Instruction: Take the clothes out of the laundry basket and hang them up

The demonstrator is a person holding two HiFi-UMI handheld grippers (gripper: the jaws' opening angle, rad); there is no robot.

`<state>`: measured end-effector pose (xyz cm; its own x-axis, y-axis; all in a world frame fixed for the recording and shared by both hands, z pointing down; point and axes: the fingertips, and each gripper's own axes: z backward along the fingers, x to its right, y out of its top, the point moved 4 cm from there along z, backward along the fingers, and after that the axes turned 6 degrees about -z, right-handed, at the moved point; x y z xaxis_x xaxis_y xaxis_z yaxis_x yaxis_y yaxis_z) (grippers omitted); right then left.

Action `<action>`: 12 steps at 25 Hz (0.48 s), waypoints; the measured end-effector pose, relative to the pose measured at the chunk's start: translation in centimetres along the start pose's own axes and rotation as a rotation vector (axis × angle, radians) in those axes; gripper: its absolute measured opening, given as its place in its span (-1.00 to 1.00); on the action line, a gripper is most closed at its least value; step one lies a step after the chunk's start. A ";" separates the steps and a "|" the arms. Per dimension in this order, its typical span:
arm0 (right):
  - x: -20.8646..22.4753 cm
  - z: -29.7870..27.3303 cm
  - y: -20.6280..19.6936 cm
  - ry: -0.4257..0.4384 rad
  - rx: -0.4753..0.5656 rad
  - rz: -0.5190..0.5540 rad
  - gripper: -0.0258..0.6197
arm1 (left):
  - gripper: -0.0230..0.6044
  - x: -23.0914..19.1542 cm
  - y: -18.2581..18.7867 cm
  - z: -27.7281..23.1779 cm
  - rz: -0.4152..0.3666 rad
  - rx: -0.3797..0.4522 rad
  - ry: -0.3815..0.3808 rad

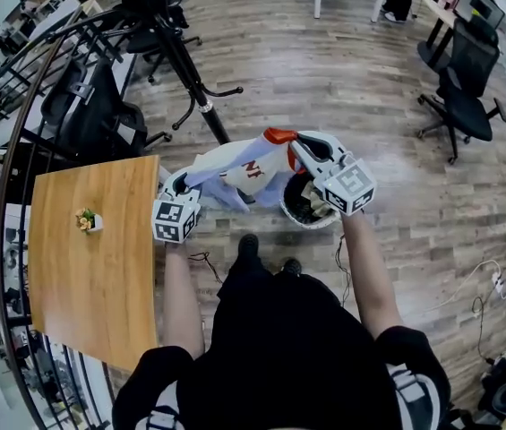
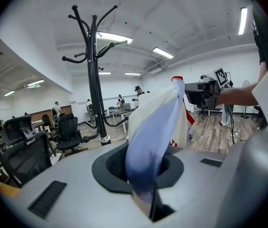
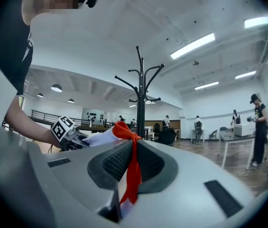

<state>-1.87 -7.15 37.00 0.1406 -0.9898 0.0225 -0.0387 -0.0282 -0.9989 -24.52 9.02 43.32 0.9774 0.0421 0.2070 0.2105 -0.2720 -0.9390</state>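
A white garment with a red collar and red lettering hangs stretched between both grippers, above the laundry basket. My left gripper is shut on the garment's pale, bluish-shadowed cloth, which rises from between its jaws. My right gripper is shut on the red collar, pinched between its ribbed pads. In the left gripper view the right gripper shows beyond the cloth. In the right gripper view the left gripper shows with its marker cube.
A black coat rack stands just beyond the basket, upright ahead in both gripper views. A wooden table with a small potted plant is at the left. Office chairs, cables on the floor and other people lie farther off.
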 end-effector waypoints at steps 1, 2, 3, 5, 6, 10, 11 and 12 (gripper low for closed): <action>-0.2 -0.5 0.0 0.005 -0.003 0.001 -0.81 | -0.74 -0.7 0.0 0.2 -0.005 0.002 0.010; -0.4 -1.0 0.0 0.010 -0.006 0.001 -0.81 | -0.74 -1.4 0.0 0.4 -0.011 0.002 0.019; -0.5 -1.5 0.0 0.015 -0.007 0.000 -0.81 | -0.74 -2.0 0.1 0.6 -0.017 0.002 0.026; -0.7 -2.5 0.3 0.019 0.004 -0.009 -0.81 | -0.74 -3.3 0.3 0.8 -0.031 0.001 0.034; -0.8 -2.9 0.7 0.018 0.015 -0.018 -0.81 | -0.74 -3.9 0.4 0.9 -0.039 0.001 0.035; -1.2 -5.4 1.0 0.024 0.040 -0.044 -0.81 | -0.74 -6.9 1.7 1.7 -0.078 0.015 0.036; -1.3 -6.2 1.4 0.022 0.048 -0.048 -0.81 | -0.74 -7.9 2.1 1.9 -0.090 0.024 0.041; -1.4 -6.9 1.6 0.021 0.054 -0.048 -0.81 | -0.74 -9.0 2.6 2.0 -0.102 0.035 0.049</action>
<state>-8.97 -6.81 35.66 0.1206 -0.9901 0.0711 0.0213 -0.0690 -0.9974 -32.70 9.88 38.47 0.9491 0.0202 0.3144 0.3102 -0.2347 -0.9212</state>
